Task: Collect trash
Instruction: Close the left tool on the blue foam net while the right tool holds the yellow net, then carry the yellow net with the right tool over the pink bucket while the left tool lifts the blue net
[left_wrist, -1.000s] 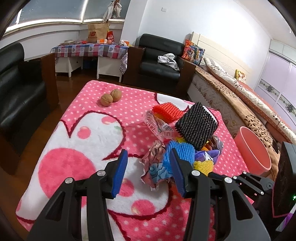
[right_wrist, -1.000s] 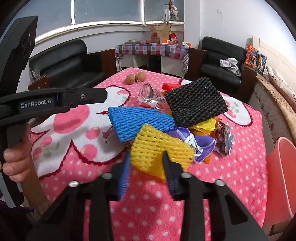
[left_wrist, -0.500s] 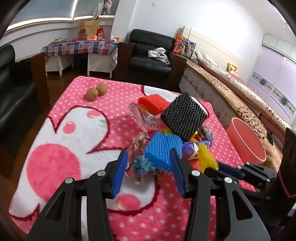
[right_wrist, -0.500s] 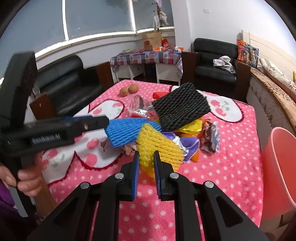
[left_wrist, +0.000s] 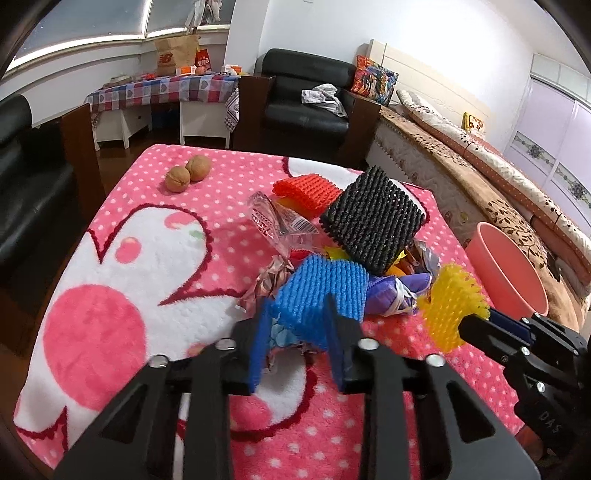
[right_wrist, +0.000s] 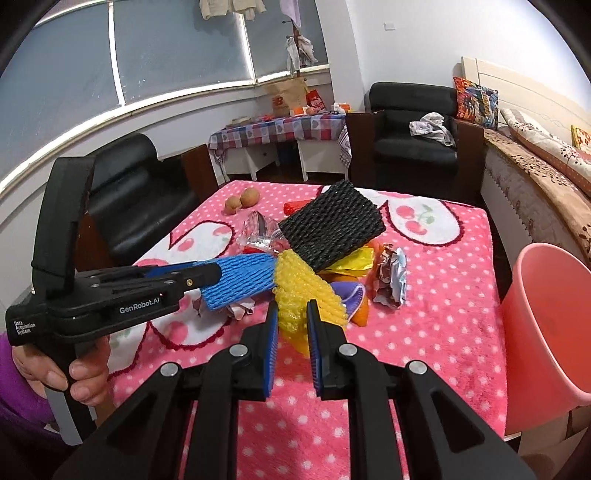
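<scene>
A pile of trash lies on the pink dotted blanket (left_wrist: 122, 236): a black foam net (left_wrist: 371, 218), a red foam net (left_wrist: 306, 188), clear wrappers (left_wrist: 280, 221) and crumpled foil. My left gripper (left_wrist: 297, 343) is shut on a blue foam net (left_wrist: 325, 288), which also shows in the right wrist view (right_wrist: 240, 280). My right gripper (right_wrist: 291, 332) is shut on a yellow foam net (right_wrist: 306, 291) and holds it lifted; it also shows in the left wrist view (left_wrist: 452, 306). A pink bin (right_wrist: 546, 325) stands at the table's right edge.
Two walnuts (left_wrist: 186, 173) lie at the far left of the blanket. A black armchair (left_wrist: 306, 96) stands behind the table, a black sofa (right_wrist: 129, 199) on the left and a long patterned bench (left_wrist: 480, 155) on the right.
My left gripper closed on the blue foam net. My right gripper closed on the yellow foam net and lifted it off the pile toward the right.
</scene>
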